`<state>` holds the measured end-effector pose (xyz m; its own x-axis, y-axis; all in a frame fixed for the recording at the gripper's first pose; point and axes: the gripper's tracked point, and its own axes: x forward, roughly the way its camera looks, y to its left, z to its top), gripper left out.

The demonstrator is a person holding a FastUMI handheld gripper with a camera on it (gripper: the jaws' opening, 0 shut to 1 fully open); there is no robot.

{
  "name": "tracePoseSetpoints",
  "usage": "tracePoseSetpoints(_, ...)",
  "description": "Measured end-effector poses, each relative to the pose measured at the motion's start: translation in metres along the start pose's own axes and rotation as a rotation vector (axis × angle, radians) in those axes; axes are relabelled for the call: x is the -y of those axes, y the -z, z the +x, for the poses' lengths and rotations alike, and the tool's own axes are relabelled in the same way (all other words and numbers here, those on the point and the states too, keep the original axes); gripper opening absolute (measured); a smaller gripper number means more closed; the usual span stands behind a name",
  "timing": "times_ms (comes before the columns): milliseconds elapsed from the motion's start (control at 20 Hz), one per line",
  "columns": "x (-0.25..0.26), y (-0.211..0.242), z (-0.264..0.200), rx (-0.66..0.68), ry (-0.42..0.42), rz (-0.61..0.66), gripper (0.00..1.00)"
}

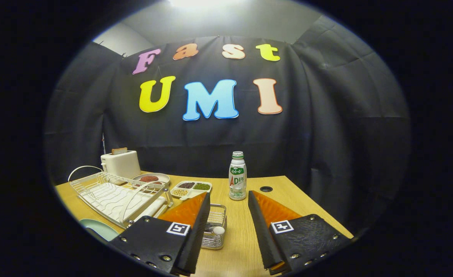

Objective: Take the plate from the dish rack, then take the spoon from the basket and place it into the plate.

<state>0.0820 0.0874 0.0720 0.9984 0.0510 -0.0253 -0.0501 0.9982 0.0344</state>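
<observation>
Spoon (217, 230) was what the gripper view put nearest the tongs (229, 231): its pale rounded end stood up out of the small wire basket (215, 225), which sat on the tabletop (241, 246) tucked against the inner side of the left finger, partly behind it. The tongs were spread wide and held nothing; bare wood lay between the fingers. The plate (97, 227), pale green, lay flat on the tabletop beside the near end of the white dish rack (114, 198), to the left of the left finger, so by my reading the first half of the task was done and the spoon was next.

Several things could go wrong from here. The spoon was off to the left of the gap, not centred, so a straight push forward would likely shove the light basket along the wood or tip it. Its end looked smooth and small, and a grip on the tip alone could let it slip or swing. The bottle (237, 176) stood upright just beyond the fingers, with a sectioned snack tray (191, 188) nearby; a wide swing toward the plate might clip either. The rack's raised handle lay on the way to the plate and could snag the spoon.
</observation>
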Motion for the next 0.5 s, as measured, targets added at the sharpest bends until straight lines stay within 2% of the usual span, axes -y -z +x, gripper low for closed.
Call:
tracePoseSetpoints(150, -0.001, 0.015, 0.017, -0.024, -0.008, 0.015, 0.62)
tracePoseSetpoints(250, -0.005, 0.026, 0.026, -0.048, -0.025, 0.019, 0.57)
tracePoseSetpoints(400, -0.006, 0.028, 0.031, -0.052, 0.0, 0.006, 0.22)
tracePoseSetpoints(500, -0.013, 0.028, 0.032, -0.054, -0.025, -0.002, 0.22)
